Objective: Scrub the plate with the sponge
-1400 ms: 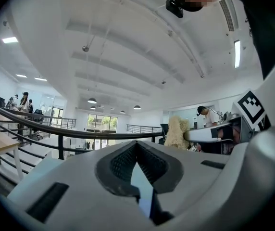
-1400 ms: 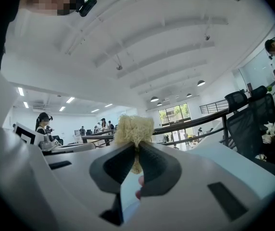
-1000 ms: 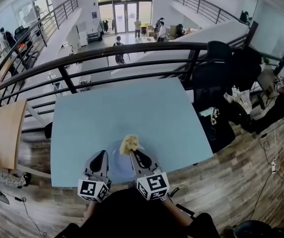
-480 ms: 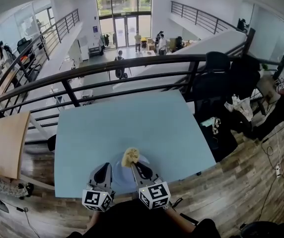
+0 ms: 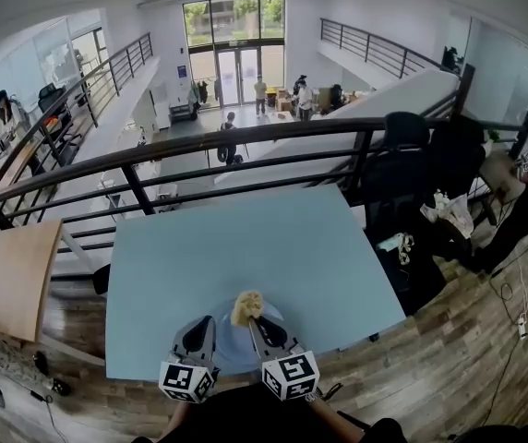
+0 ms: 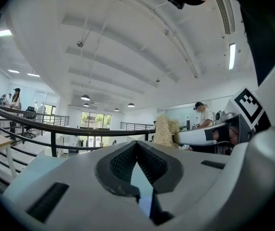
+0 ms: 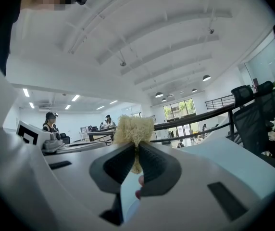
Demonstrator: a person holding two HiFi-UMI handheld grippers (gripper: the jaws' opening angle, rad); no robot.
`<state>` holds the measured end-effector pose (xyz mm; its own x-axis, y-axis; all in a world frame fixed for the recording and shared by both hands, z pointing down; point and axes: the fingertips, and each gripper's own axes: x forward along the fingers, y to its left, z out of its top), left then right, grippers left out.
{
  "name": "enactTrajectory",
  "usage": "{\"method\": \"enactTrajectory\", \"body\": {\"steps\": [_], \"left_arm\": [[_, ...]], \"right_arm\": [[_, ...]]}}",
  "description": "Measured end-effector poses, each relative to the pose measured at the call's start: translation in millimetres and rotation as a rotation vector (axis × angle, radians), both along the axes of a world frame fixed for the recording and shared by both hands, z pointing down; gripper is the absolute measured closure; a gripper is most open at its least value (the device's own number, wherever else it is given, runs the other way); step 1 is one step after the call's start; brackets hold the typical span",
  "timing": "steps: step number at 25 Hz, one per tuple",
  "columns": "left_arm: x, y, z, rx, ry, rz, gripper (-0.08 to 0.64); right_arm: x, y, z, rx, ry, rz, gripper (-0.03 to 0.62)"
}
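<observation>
Sponge [image 5: 246,306] pinched by fingers of right gripper [image 5: 253,322], tuft seen past tips, over far rim of plate [image 5: 232,347]. Plate set on surface [image 5: 246,238], directly beneath, between grippers. Fingers of left gripper [image 5: 199,329] pressed together at plate's left rim.

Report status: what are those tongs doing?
Right tongs shut on sponge, at plate's far edge. Left tongs shut at its left rim; grip unclear. Nothing in the way.

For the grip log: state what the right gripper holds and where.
The right gripper pinches the pale yellow fibrous sponge by its lower end, tuft free above.
</observation>
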<state>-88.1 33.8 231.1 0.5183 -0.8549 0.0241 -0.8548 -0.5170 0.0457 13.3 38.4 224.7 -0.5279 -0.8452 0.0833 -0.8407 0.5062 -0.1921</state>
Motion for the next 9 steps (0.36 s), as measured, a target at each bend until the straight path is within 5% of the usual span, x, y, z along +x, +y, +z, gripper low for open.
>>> {"method": "enactTrajectory", "body": {"steps": [9], "left_arm": [[-7.4, 0.6, 11.2, -0.019, 0.014, -0.021, 0.558]], "right_arm": [[-3.3, 0.0, 4.8, -0.009, 0.011, -0.01, 0.561]]}}
